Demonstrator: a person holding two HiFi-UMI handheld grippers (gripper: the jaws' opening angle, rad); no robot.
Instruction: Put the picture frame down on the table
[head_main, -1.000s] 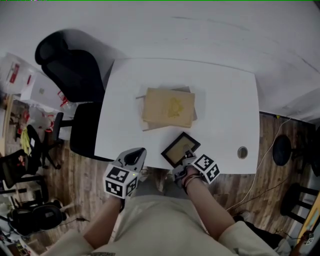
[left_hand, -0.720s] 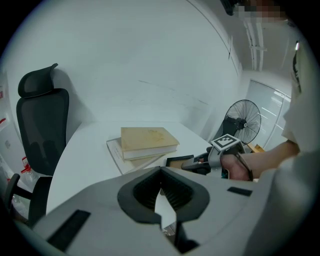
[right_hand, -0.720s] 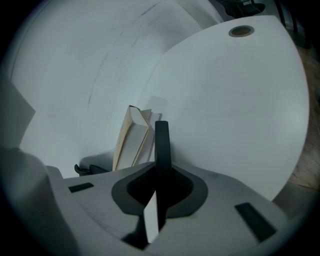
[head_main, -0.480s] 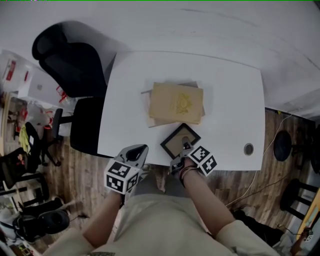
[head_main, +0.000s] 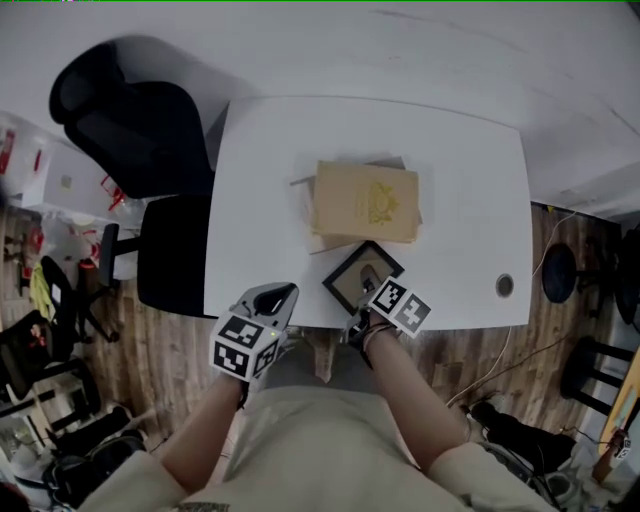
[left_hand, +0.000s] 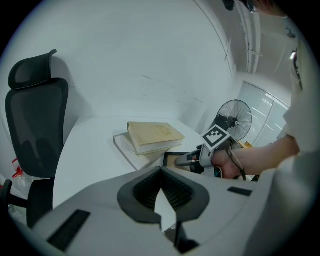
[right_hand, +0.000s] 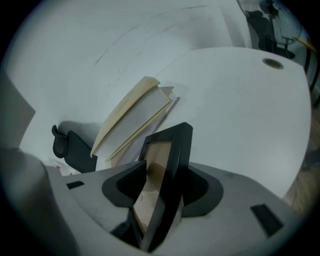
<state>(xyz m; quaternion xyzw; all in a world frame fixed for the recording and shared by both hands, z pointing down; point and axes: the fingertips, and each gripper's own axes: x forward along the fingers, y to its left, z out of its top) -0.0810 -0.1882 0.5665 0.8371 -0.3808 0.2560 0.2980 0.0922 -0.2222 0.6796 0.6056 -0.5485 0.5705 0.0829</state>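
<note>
We are just opening our right fingers (right_hand: 120, 185) around one picture frame (head_main: 360, 278) on the white table (head_main: 260, 180), 6 o'clock of two books (head_main: 365, 200). Our left fingers (left_hand: 137, 192) are hovering closed, empty; one black chair (head_main: 130, 120), wooden floor (head_main: 180, 340).

Black picture frame (head_main: 348, 281) with a brown panel, white table (head_main: 262, 190), tan book (head_main: 365, 200), black chair (head_main: 130, 125) — black-and-white squares on my marker cubes (head_main: 243, 347).

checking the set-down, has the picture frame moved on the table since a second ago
Yes. The picture frame has shifted away from the near edge of the table toward the book stack; its far corner now reaches the stack.
</note>
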